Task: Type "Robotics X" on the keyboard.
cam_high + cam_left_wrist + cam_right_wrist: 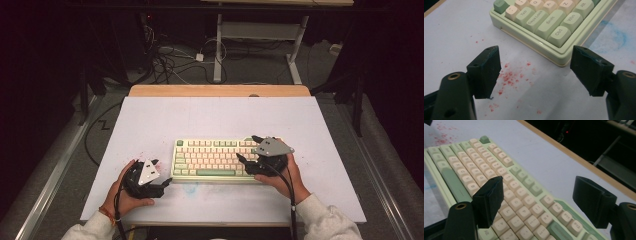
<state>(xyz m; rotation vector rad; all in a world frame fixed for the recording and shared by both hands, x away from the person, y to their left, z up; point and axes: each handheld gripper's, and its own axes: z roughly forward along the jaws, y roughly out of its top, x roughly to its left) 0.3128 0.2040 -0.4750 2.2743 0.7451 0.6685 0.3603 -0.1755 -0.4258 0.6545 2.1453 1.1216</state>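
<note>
R gripper (248, 148) hovers over keyboard (210, 159) right end, jaws wide apart, nothing btwn. L gripper (161, 176) near keyboard's left corner on table (150, 120), jaws wide, empty.

A lab workspace: white-topped table (150, 120), tangled floor cables (170, 60), dark curtained surroundings, adjustable desk frame (260, 35).

A green and cream keyboard (212, 160) lies between the left gripper (167, 183) and right gripper (248, 148).
</note>
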